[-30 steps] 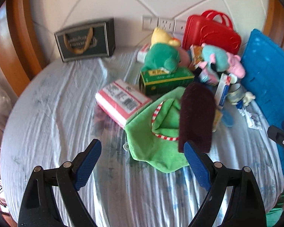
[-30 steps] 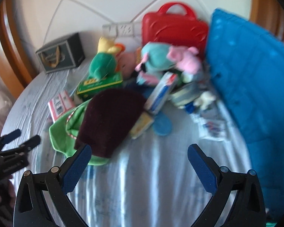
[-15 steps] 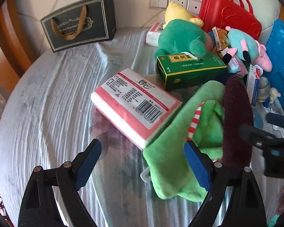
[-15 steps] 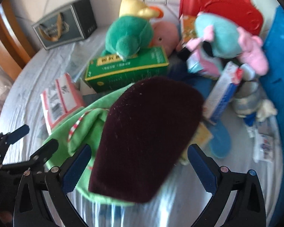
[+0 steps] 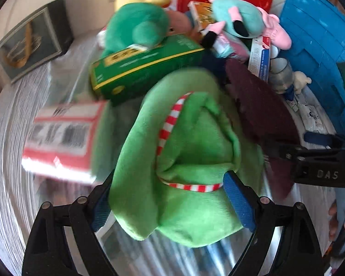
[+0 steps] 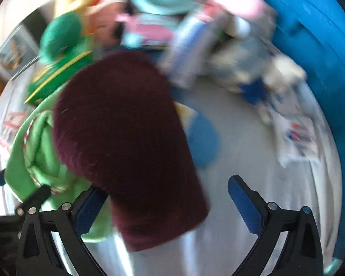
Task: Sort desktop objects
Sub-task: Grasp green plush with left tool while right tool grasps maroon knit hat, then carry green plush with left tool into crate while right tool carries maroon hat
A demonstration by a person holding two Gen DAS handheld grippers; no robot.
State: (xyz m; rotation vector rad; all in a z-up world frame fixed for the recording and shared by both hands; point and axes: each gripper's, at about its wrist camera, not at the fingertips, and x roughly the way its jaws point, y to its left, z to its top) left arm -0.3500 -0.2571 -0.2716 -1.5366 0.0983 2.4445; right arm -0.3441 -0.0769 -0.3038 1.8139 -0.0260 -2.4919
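Straddling the soft green plush cloth with red-striped trim (image 5: 184, 161), my left claw (image 5: 170, 203) gapes wide, gripping nothing; my right claw (image 6: 165, 204), beside it, spreads empty over the dark maroon fleece mitt (image 6: 126, 138)

"DAS" on black right claw (image 5: 319, 151) body; other labels blurred.

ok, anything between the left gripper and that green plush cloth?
Nothing visible. The left gripper is open and the green plush cloth already sits between its blue pads. The dark maroon mitt lies along the cloth's right side, outside the gripper's gap.
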